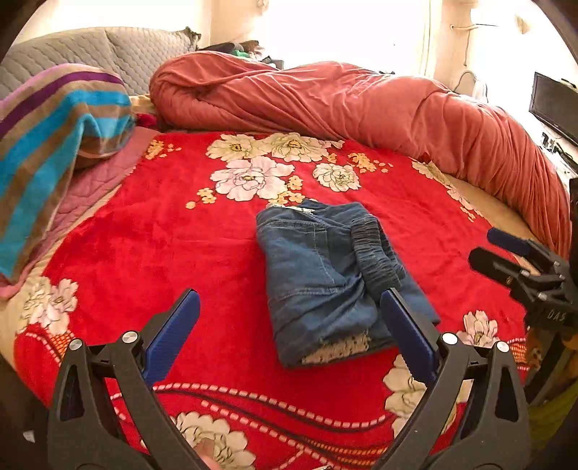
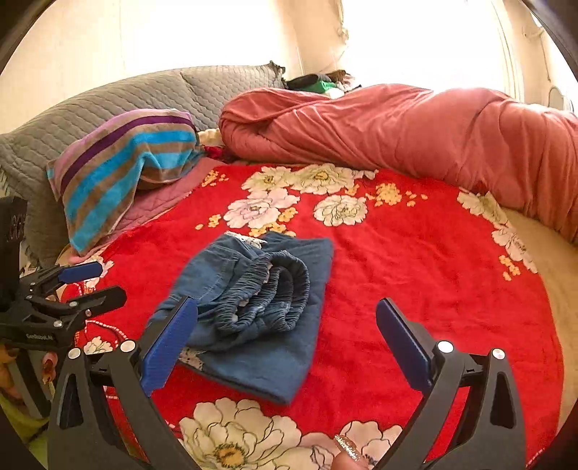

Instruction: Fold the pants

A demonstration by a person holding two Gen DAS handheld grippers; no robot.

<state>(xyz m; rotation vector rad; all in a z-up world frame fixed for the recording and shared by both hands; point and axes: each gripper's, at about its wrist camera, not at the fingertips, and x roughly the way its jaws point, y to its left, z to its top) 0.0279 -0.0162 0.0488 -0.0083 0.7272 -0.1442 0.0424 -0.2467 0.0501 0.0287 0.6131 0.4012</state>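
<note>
A red floral blanket (image 1: 151,246) covers the bed; folded pants (image 1: 325,278) lie on it. Both the left gripper (image 1: 289,325) and right gripper (image 2: 285,332) gape, holding nothing. Only the left view shows a dark screen (image 1: 554,105).

A bed is covered by a red floral plush blanket (image 1: 151,231); at twelve o'clock a rolled salmon quilt (image 1: 325,101) is backed by overexposed pale walls (image 2: 202,32).

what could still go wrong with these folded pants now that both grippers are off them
1. The elastic waistband sits bunched and puffed on top of the folded pants, so the fold may spring open.
2. The left hand-held gripper and right hand-held gripper hang open close above the bundle; a finger could snag an edge.
3. The plush red blanket is soft, so the stack may slump.
</note>
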